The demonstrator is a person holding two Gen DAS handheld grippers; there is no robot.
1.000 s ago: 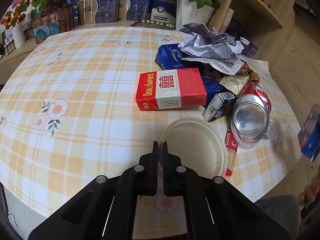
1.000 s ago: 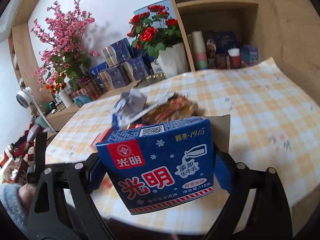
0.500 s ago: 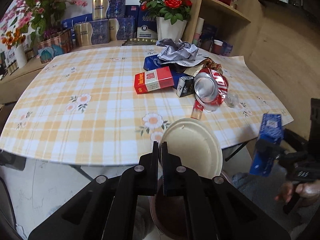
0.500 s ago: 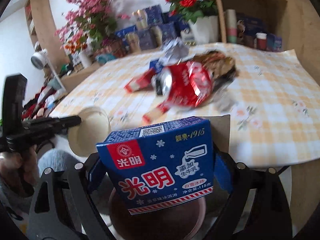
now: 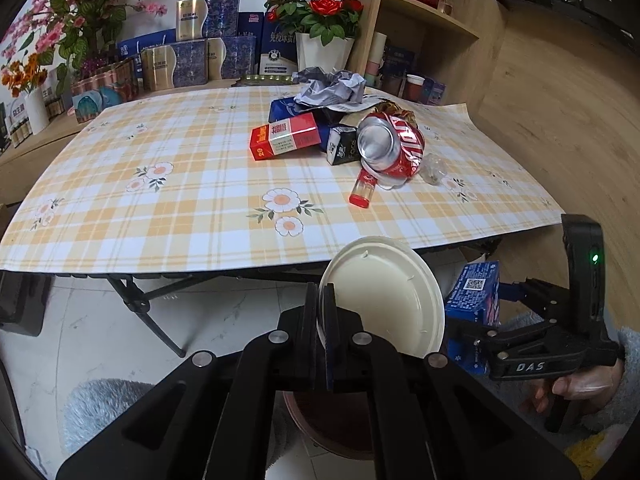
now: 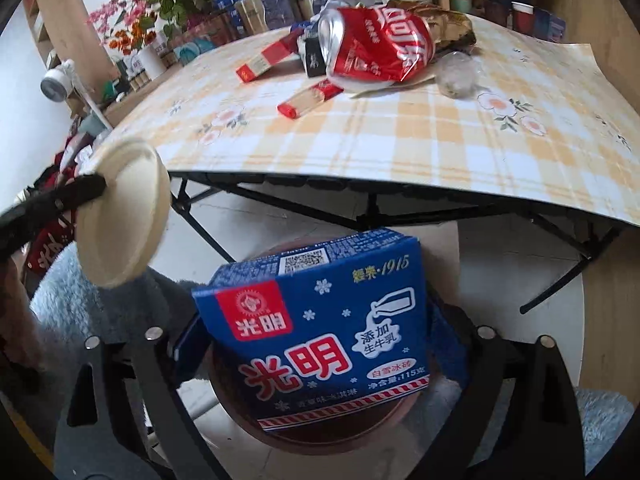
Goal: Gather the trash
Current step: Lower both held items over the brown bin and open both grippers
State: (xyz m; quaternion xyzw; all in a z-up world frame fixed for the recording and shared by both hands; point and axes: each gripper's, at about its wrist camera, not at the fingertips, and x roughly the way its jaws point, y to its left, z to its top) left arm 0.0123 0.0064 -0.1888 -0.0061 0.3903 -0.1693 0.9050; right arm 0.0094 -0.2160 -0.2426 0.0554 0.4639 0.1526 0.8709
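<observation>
Left gripper (image 5: pixel 320 300): matte black, two flat fingers on open-framed linkage arms; round silver pivot screws along each arm.

Right gripper (image 6: pixel 316 328): same black frame, silver screws at the joints, blue pads (image 6: pixel 188 344) inside the fingers. From the left wrist view: white "DAS" lettering on its body, green indicator light above that lettering.

Sleeve (image 5: pixel 624 392): fluffy pale grey-blue fleece, just behind the "DAS" lettering.
</observation>
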